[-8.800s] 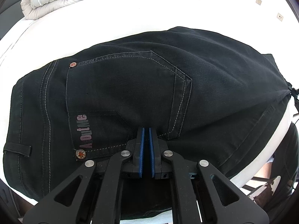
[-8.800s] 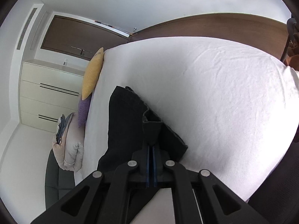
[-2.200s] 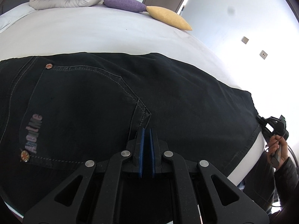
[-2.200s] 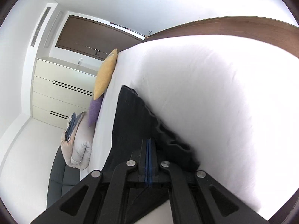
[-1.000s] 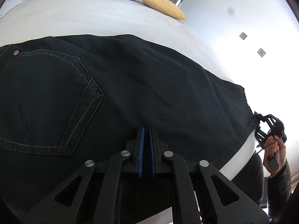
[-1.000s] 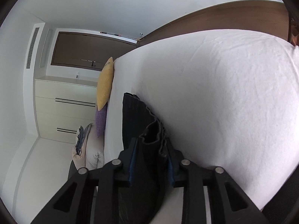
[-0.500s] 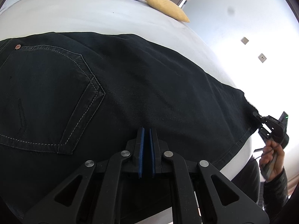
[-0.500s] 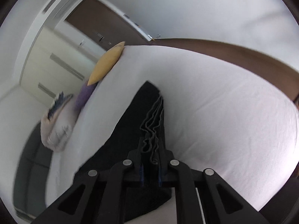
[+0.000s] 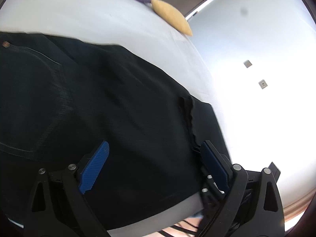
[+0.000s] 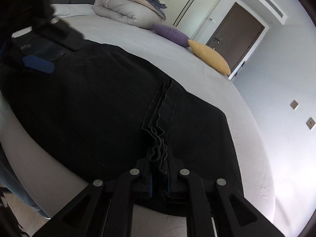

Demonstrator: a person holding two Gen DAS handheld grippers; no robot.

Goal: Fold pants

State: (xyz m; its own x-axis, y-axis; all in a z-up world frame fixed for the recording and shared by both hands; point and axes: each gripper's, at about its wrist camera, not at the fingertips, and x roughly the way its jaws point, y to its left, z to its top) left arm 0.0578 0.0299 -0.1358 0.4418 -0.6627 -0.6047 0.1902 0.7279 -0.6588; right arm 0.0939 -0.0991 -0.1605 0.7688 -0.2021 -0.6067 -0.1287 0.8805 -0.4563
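Black denim pants [image 9: 102,102] lie flat on the white bed [image 9: 83,17], folded lengthwise. My left gripper [image 9: 156,154] is open wide just above the pants, its blue pads [image 9: 94,165] spread apart and empty. My right gripper [image 10: 159,169] is shut on the stacked leg hems [image 10: 158,138], which it has carried over the rest of the pants [image 10: 88,98]. The hems show in the left wrist view as a ruffled edge [image 9: 187,118] beside my right pad. The left gripper's blue pad [image 10: 38,64] shows at the far left of the right wrist view.
A purple pillow [image 10: 170,34] and a yellow pillow [image 10: 209,57] lie at the far side of the bed. A rolled duvet [image 10: 126,9] sits behind them. The bed's near edge [image 10: 45,144] runs below the pants. A brown door [image 10: 235,33] stands beyond.
My left gripper has opened and let go of the pants. My right gripper has swung the leg hems across over the pants toward the left gripper.
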